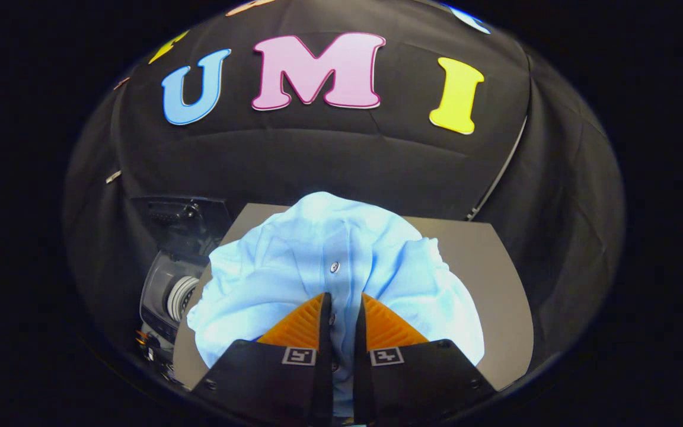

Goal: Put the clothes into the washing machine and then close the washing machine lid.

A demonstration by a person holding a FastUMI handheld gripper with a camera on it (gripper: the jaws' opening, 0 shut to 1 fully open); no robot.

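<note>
A light blue buttoned shirt [318, 261] hangs bunched over the grey table [495, 279], its button strip running down into my gripper [342, 305]. Both fingers press on a fold of that strip, so the gripper is shut on the shirt. To the left of the table, lower down, stands the washing machine [172, 290], its dark lid [184, 222] raised upright and the round drum opening showing below it.
The grey table's right part lies bare beyond the shirt. Black cloth walls close the booth behind and on both sides. A pale strap [504, 166] runs down the back wall to the table's far right corner.
</note>
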